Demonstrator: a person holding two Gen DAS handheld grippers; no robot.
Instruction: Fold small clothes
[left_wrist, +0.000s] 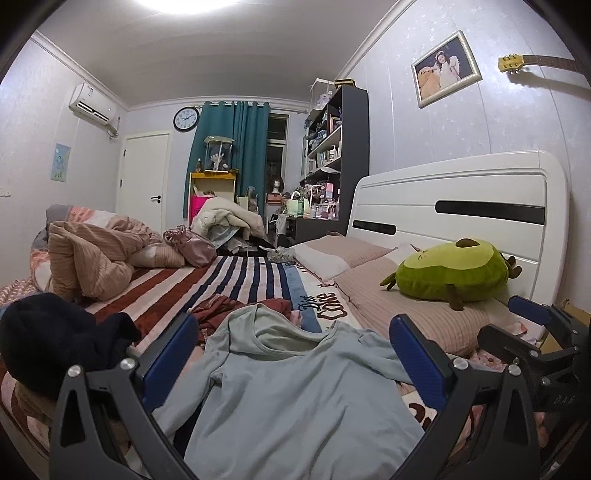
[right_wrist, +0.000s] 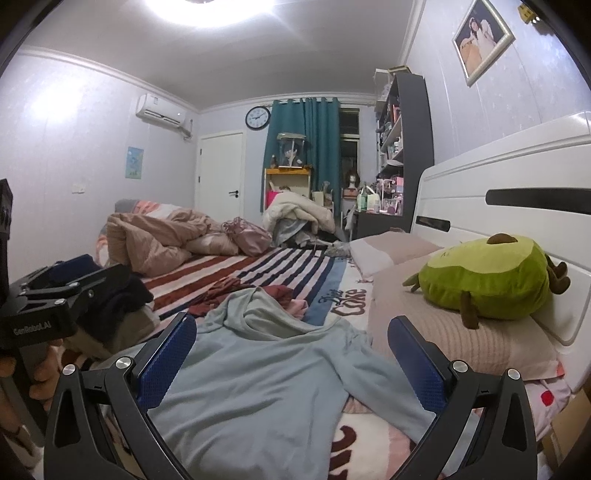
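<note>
- Guitar headstock (left_wrist: 511, 63) on the wall shows clearly only in the left wrist view; the right wrist view has just a small yellow corner of it at the top edge.
- Left wrist view also shows the right gripper (left_wrist: 532, 314) from the side, at the far right, next to the striped pillow (left_wrist: 424, 306); its blue pads stand apart.
- Right wrist view shows the body of the left gripper at the left edge, with a hand (right_wrist: 40, 373) under it; the left gripper's fingers are not visible from there.
- Light blue long-sleeve shirt (left_wrist: 295, 387) lies spread flat on the bed, neckline away from the cameras, in both views.
- Left gripper (left_wrist: 295, 354) is released, its two blue fingers wide apart; the shirt lies between and below them and nothing is held. I cannot tell whether the pads touch the cloth.
- Right gripper, in its own view (right_wrist: 291, 354), is also open and empty, with the shirt's body and right sleeve between its fingers.
- Dark red garment (left_wrist: 221, 310) lies crumpled just beyond the shirt's collar, touching it.
- Dark navy clothes pile (left_wrist: 51, 339) sits to the left of the shirt.
- Avocado plush toy (right_wrist: 487, 280) rests on the pillow against the white headboard (left_wrist: 461, 195).
</note>
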